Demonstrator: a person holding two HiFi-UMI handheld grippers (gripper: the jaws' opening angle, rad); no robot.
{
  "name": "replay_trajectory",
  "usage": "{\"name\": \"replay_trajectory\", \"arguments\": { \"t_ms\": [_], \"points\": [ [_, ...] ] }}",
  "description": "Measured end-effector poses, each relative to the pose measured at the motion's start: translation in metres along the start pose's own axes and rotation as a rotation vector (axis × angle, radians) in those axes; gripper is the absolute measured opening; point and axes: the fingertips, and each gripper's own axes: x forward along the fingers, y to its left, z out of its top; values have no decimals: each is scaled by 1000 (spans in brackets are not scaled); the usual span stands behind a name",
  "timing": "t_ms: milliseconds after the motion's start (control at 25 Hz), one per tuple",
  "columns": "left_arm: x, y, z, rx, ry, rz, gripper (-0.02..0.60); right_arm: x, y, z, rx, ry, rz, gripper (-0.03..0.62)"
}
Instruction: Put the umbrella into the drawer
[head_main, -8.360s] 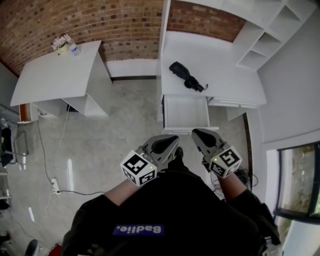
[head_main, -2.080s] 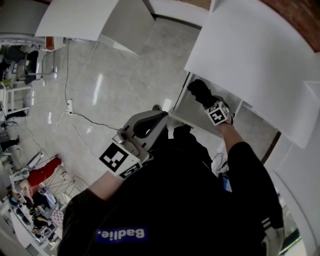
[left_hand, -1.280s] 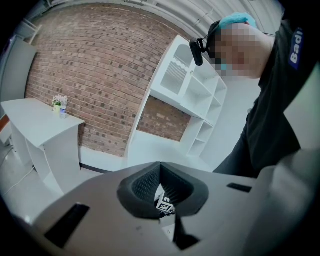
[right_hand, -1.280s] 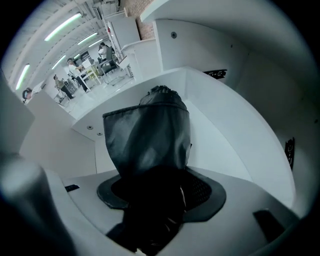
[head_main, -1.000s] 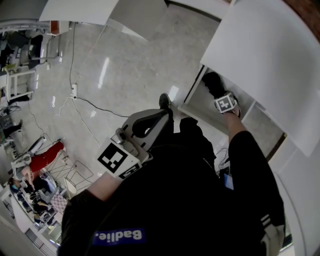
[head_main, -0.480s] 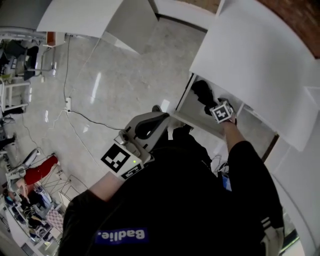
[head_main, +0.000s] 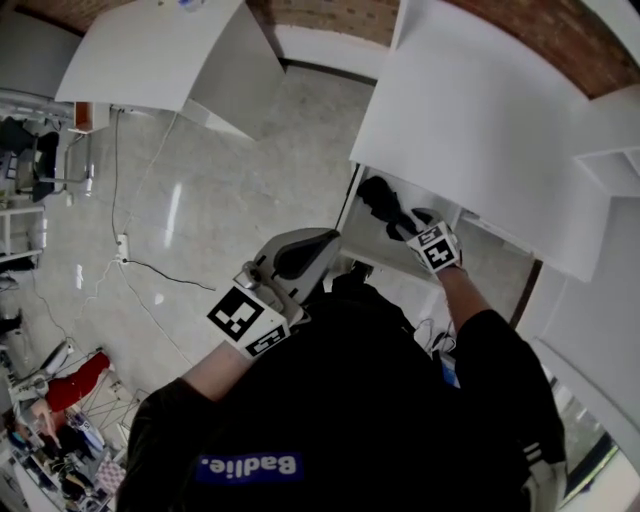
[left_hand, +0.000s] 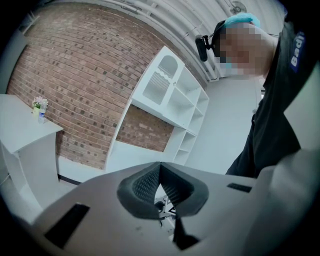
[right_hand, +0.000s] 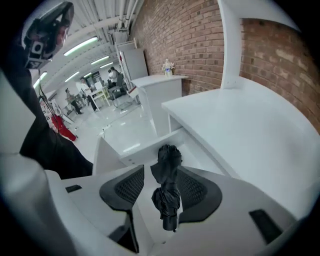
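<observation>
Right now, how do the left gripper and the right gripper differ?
The left gripper is shut and empty; the right gripper has its jaws apart, closing, and grips nothing. The left gripper is held close to the person; the right gripper hangs over the open drawer, where the umbrella lies below its jaws. Both are pale with dark ribbed pads.

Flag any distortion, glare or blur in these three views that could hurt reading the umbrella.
Head view: heavy fisheye bends the edges of the desk, glare streak on the floor, umbrella small and black. Right gripper view: dark vignetted corners, but the umbrella's folds are sharp against the white drawer. Left gripper view: sharp, vignetted, mosaic patch top right; umbrella not in it.
</observation>
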Motion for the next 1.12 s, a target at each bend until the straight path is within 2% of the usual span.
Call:
{"name": "replay_trajectory", "arguments": {
  "t_ms": [400,600,1120],
  "points": [
    [4,-13,22,32,-45,-81,2,-96,41,92,22,-269,27,156],
    [14,-17,31,36,-58,-126,2,-146,57,130,27,-384,59,76],
    [36,-29,44,53,-45,-250,2,-248,80,192,137,-645,51,36]
  ]
}}
